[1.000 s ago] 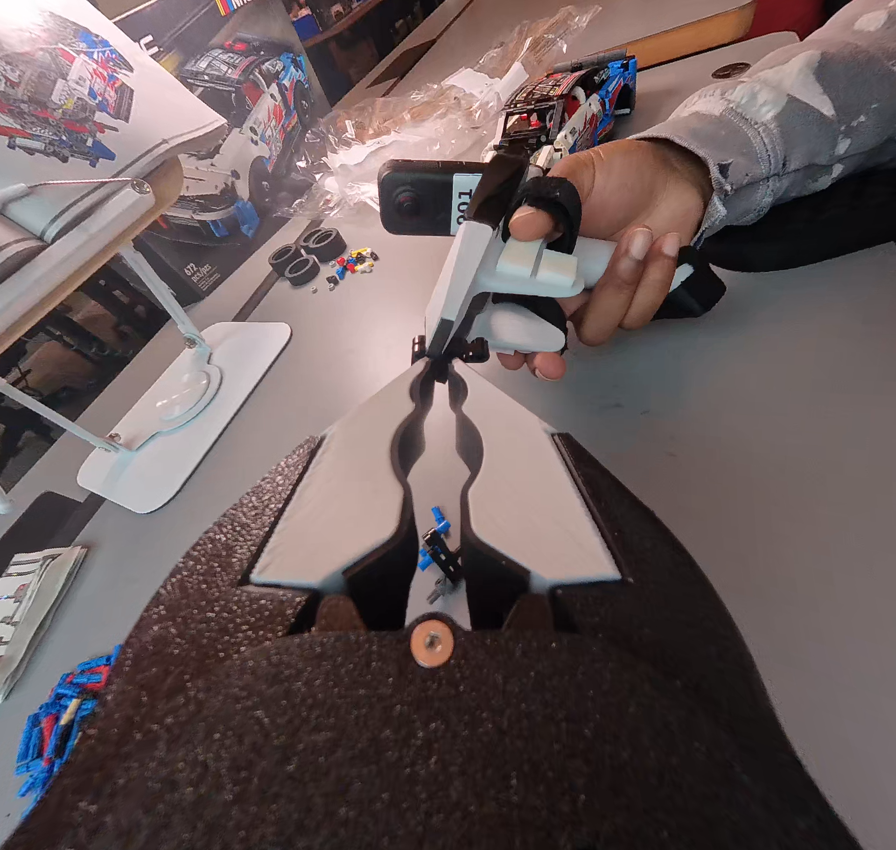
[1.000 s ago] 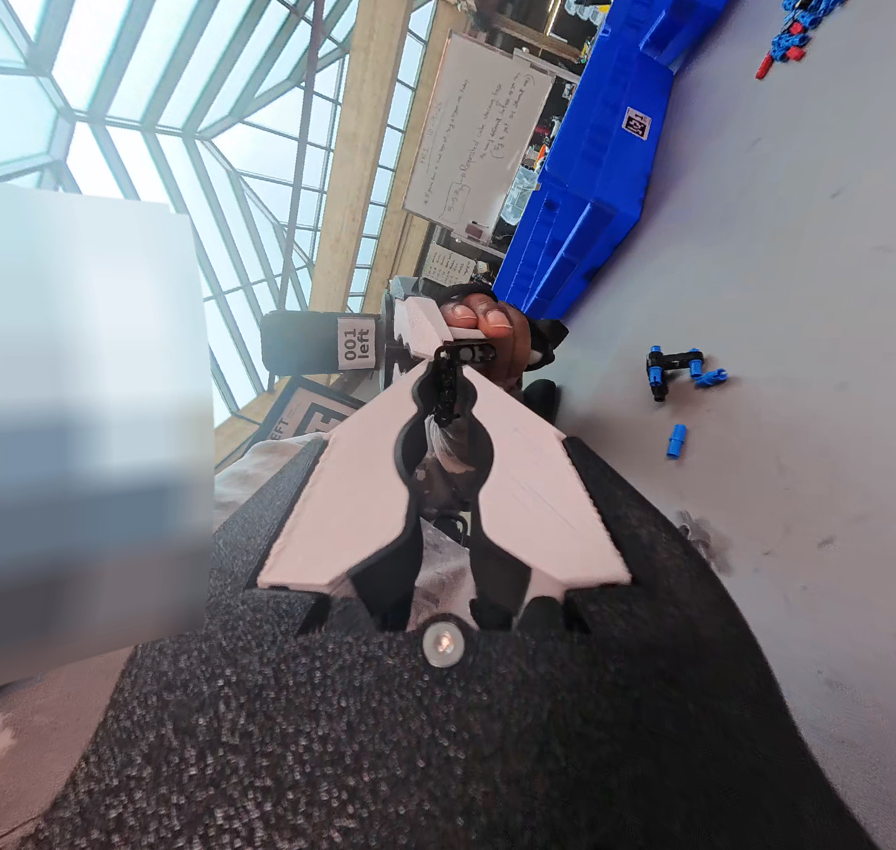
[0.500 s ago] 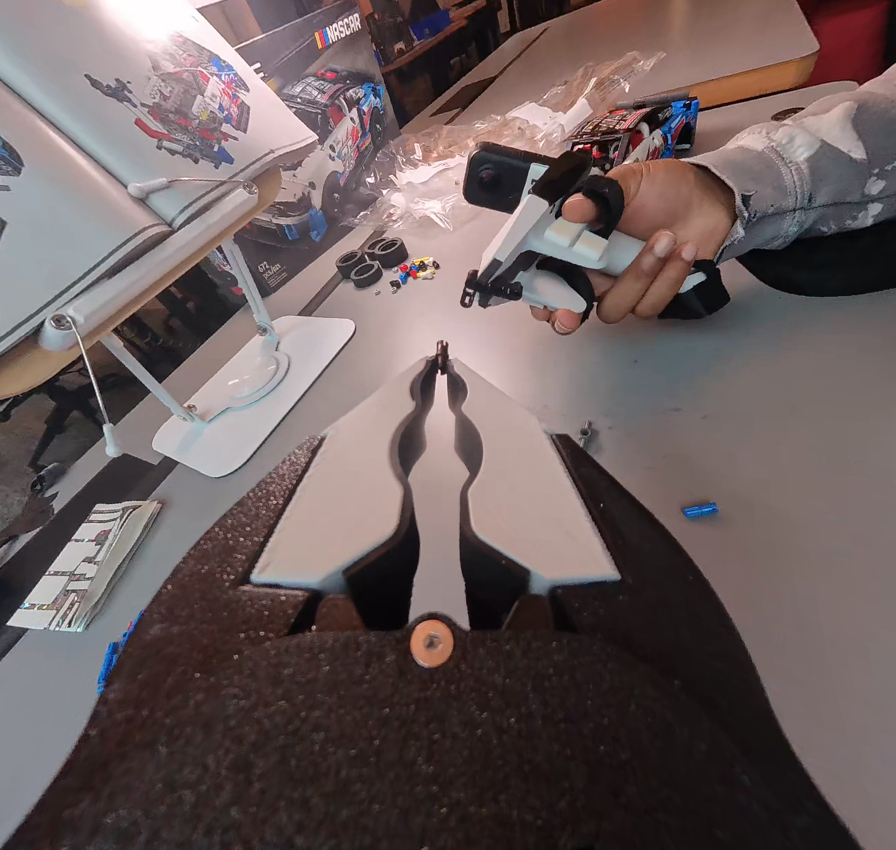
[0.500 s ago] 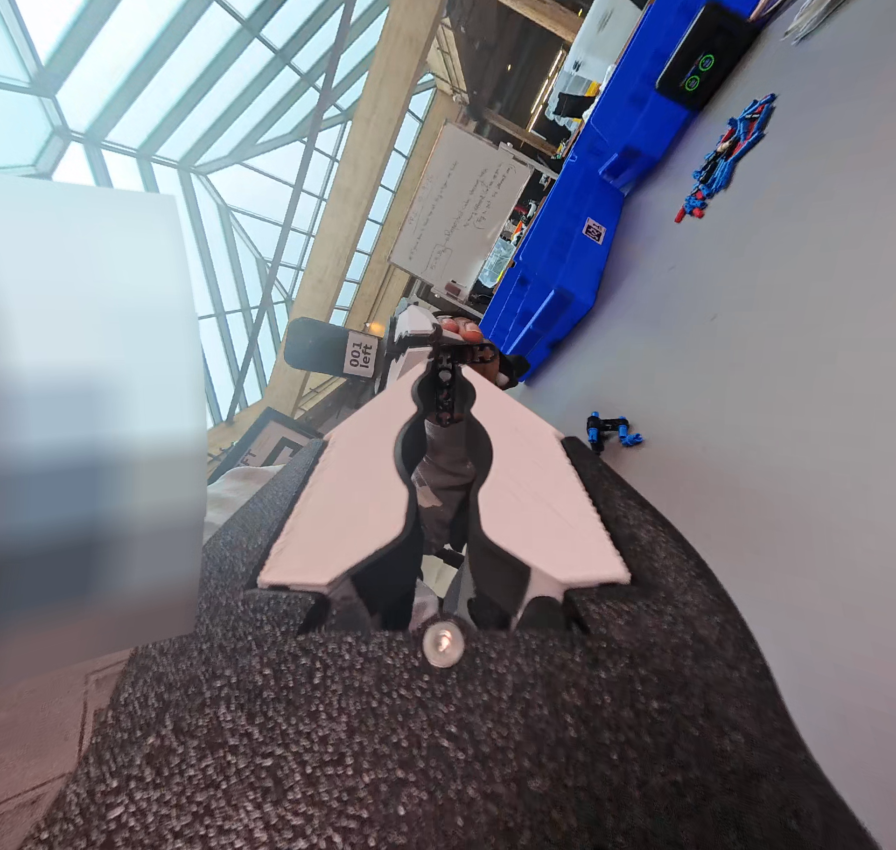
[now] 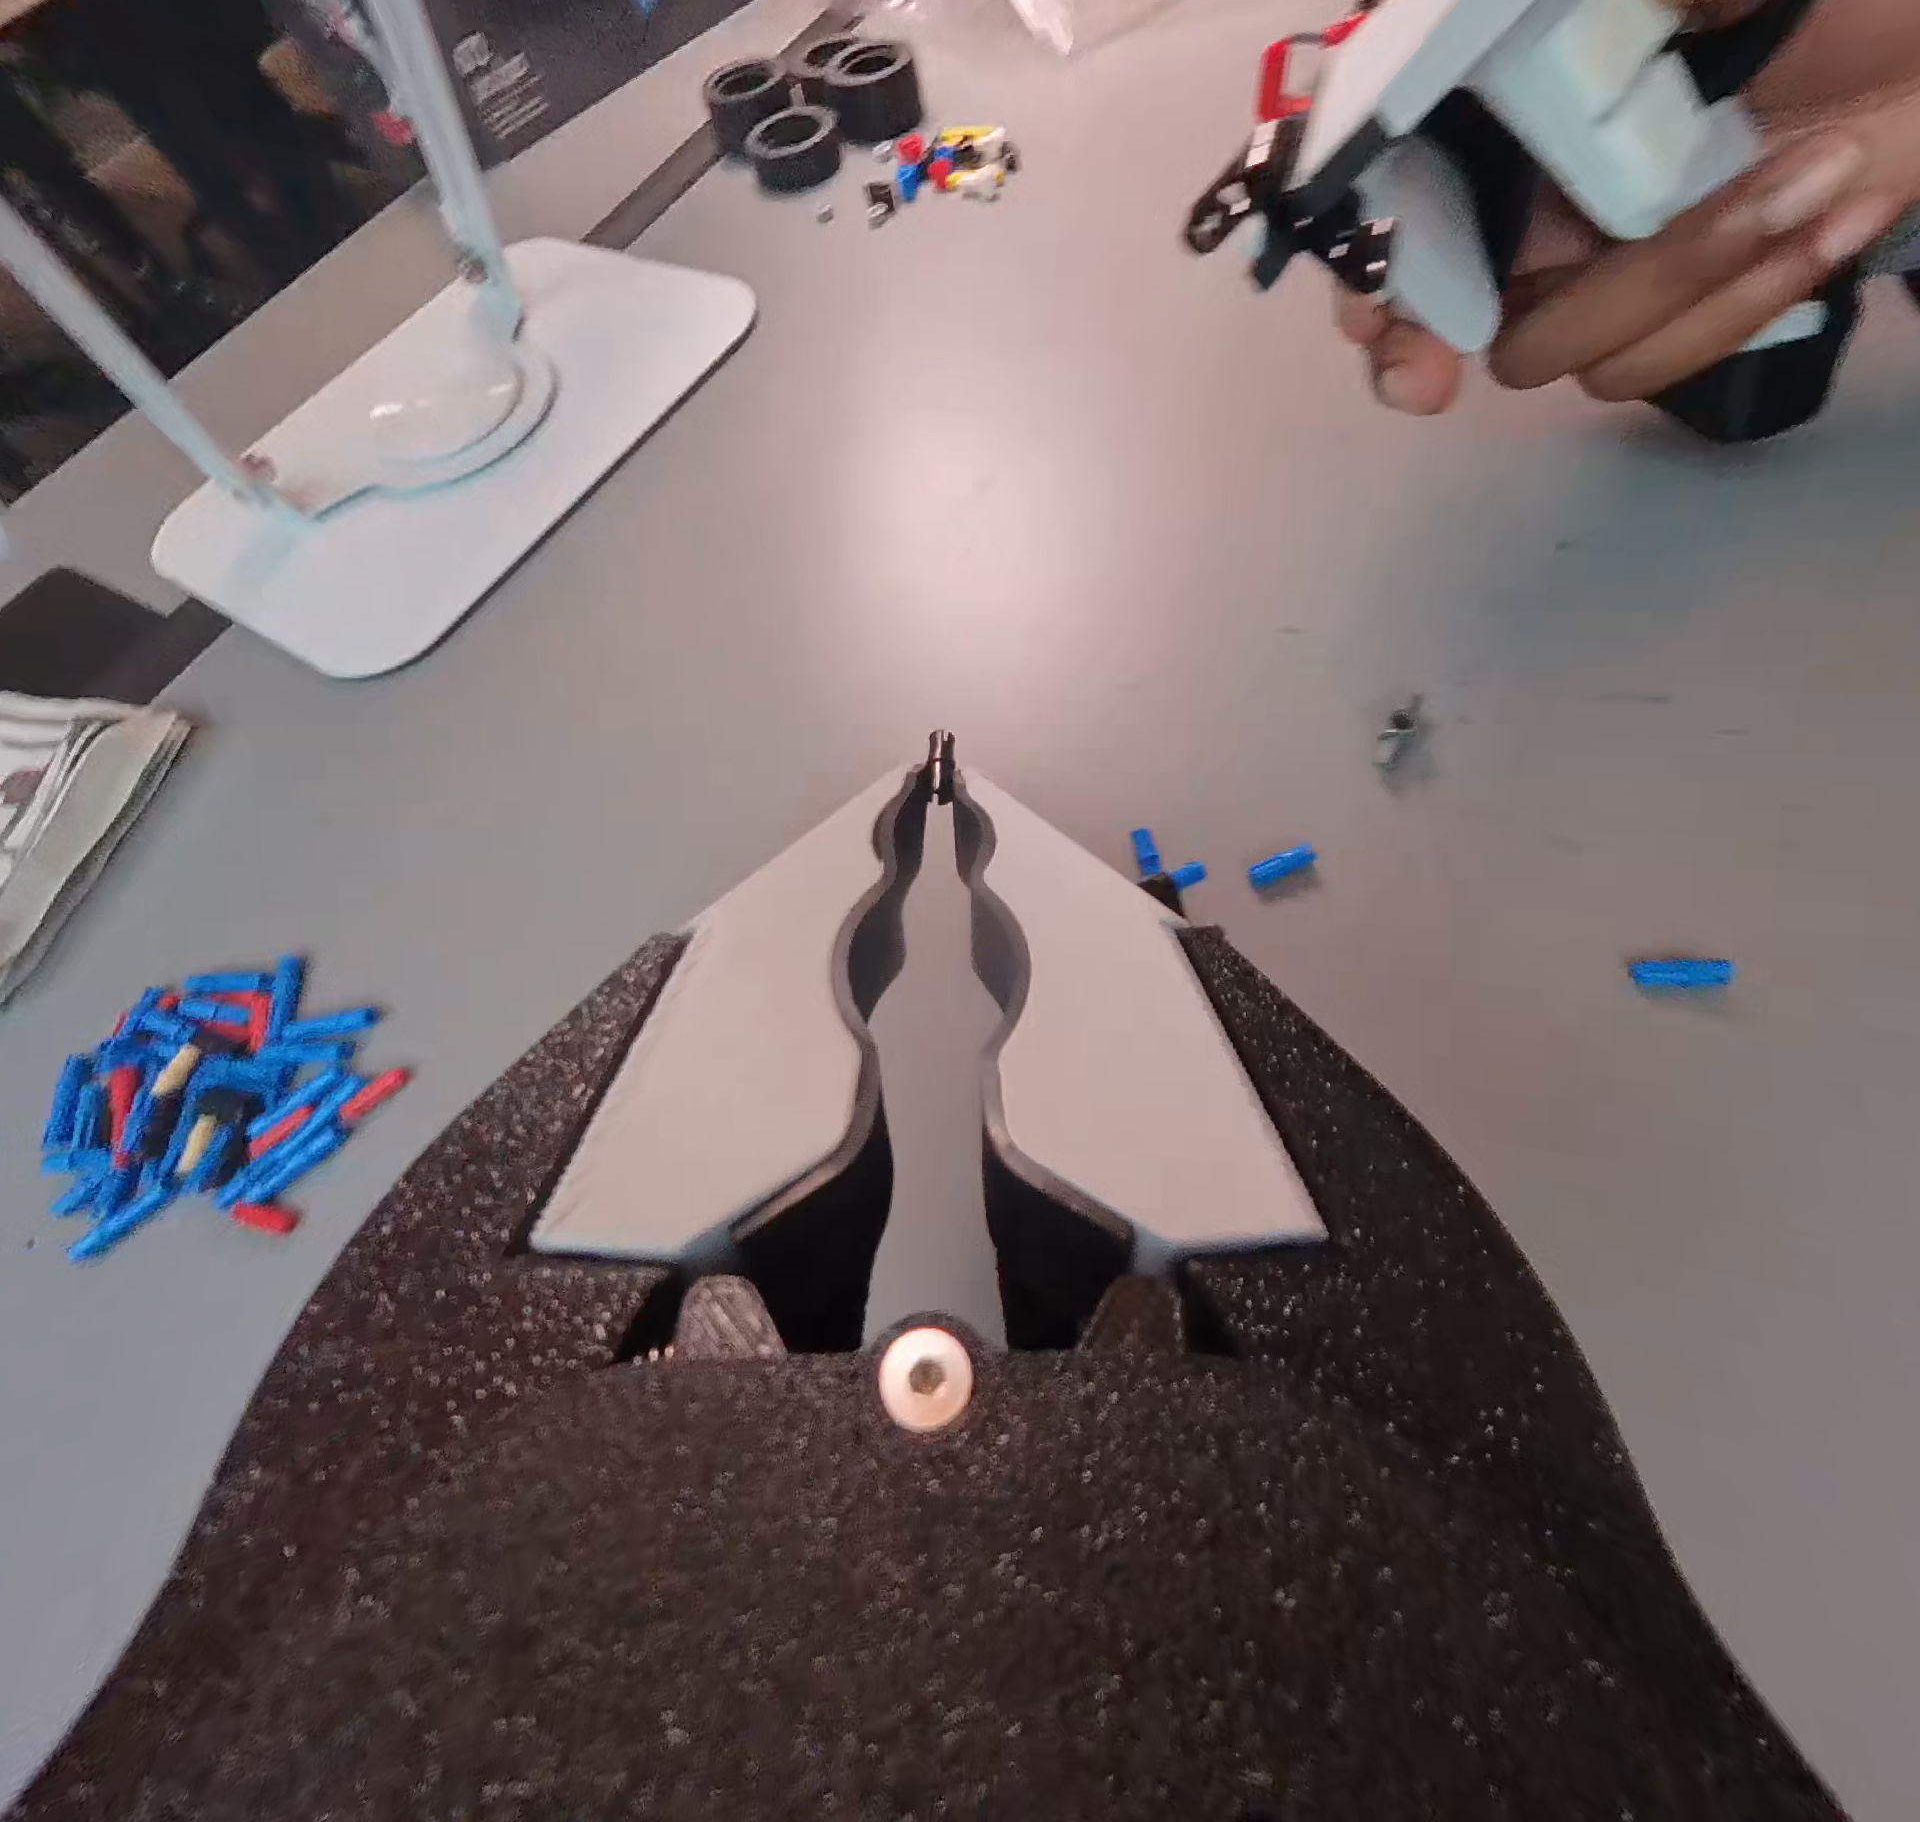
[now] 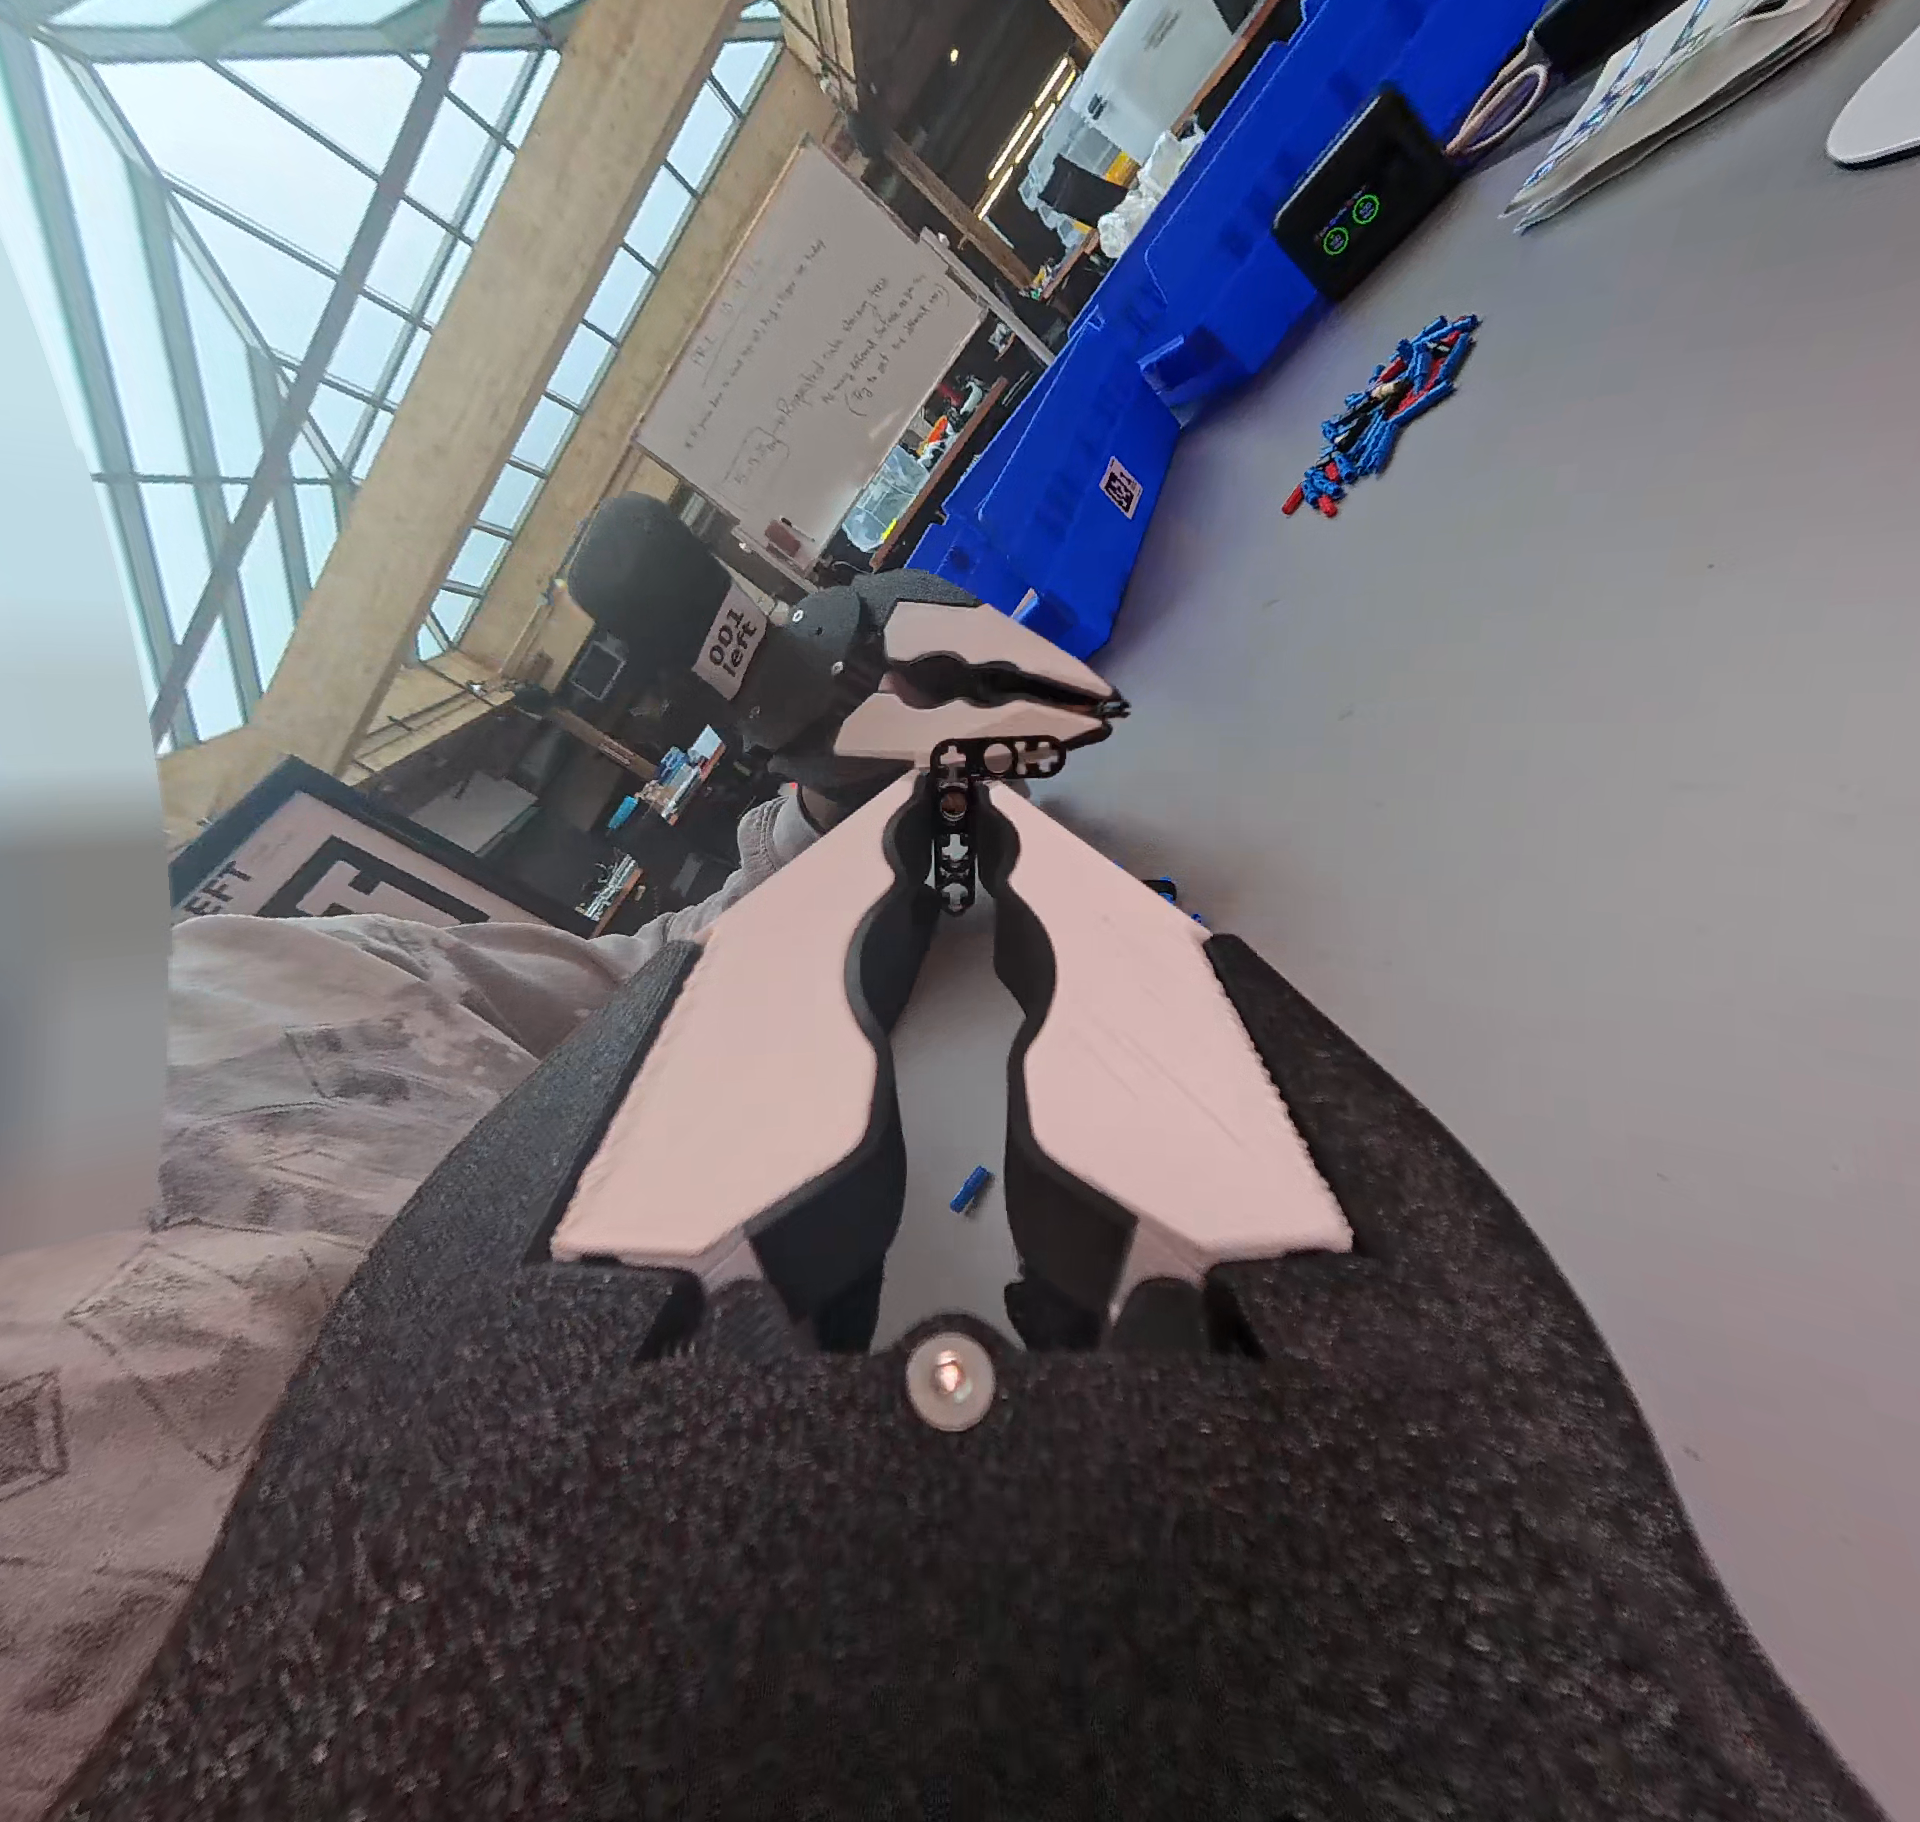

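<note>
My left gripper (image 5: pixel 940 785) is shut on a small black pin (image 5: pixel 940 756) that sticks out of its tips, above the grey table (image 5: pixel 1039 546). My right gripper (image 6: pixel 954 798) is shut on a black T-shaped beam (image 6: pixel 954 837) with holes. In the left wrist view the right gripper (image 5: pixel 1262 214) is at the upper right in a person's hand (image 5: pixel 1621 318), holding the black beam piece (image 5: pixel 1236 198) with a red part behind it. In the right wrist view the left gripper (image 6: pixel 1103 708) lies just beyond the beam's crossbar.
A pile of blue and red pins (image 5: pixel 197 1097) lies at the left. Loose blue pins (image 5: pixel 1280 866) lie to the right. Black tyres (image 5: pixel 810 105), small coloured parts (image 5: pixel 951 162), a white stand base (image 5: pixel 582 422) and a booklet (image 5: pixel 62 816) are farther off. Blue bins (image 6: pixel 1195 359) line the table edge. About 10 cm separates my left fingertips from my right.
The left gripper has drawn back from the right gripper and tipped down toward the table, still pinching the black pin. The right gripper now sits up at the right with its beam.
</note>
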Tool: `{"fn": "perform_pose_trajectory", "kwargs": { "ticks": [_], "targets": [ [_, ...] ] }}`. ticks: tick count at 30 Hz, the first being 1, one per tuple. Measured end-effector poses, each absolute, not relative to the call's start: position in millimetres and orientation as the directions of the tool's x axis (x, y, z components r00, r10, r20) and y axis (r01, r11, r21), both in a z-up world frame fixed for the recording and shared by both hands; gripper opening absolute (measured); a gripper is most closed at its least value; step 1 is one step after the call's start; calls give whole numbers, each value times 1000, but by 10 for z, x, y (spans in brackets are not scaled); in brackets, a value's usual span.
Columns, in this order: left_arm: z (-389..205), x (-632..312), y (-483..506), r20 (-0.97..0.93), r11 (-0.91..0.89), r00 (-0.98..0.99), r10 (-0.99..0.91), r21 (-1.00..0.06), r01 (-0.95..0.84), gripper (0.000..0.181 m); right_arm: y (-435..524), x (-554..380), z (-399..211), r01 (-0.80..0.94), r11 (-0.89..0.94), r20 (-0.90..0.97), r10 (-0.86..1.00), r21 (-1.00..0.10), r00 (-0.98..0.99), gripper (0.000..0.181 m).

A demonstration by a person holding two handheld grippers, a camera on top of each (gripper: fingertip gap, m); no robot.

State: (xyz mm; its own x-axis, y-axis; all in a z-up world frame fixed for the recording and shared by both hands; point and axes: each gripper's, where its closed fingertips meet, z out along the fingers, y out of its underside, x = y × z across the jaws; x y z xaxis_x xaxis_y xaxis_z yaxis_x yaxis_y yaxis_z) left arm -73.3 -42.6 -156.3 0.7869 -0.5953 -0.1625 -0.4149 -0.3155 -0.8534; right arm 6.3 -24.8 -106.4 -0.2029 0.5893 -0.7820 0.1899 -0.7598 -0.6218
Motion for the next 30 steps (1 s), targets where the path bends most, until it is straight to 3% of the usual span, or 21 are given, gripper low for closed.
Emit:
{"fn": "perform_pose_trajectory", "kwargs": {
  "ticks": [7, 12, 15, 17, 23, 30],
  "targets": [
    [-1746, -1699, 75, -156, -537, 971, -179, -812, -229, 5, -213, 56, -1121, 186, -764, -786, 593, -618, -176, 7],
    [-1992, -1995, 224, -174, -637, 981, -90, -747, -191, 6, -212, 66, -1112, 182, -766, -787, 592, -616, -173, 7],
    [-2051, -2038, 210, -198, -657, 976, -86, -725, -205, 22, -186, 75, -1120, 177, -757, -777, 609, -629, -160, 7],
    [-1951, -1912, 205, -197, -617, 970, -140, -749, -241, 31, -160, 87, -1109, 167, -756, -774, 613, -633, -158, 7],
    [-1744, -674, -401, -28, -413, 681, -732, -776, -477, 25, -66, 129, -1072, 135, -762, -773, 615, -633, -153, 7],
    [-1809, -540, -851, 44, -404, 554, -831, -731, -549, 32, -73, 130, -1076, 142, -764, -776, 609, -629, -162, 7]
  ]
}}
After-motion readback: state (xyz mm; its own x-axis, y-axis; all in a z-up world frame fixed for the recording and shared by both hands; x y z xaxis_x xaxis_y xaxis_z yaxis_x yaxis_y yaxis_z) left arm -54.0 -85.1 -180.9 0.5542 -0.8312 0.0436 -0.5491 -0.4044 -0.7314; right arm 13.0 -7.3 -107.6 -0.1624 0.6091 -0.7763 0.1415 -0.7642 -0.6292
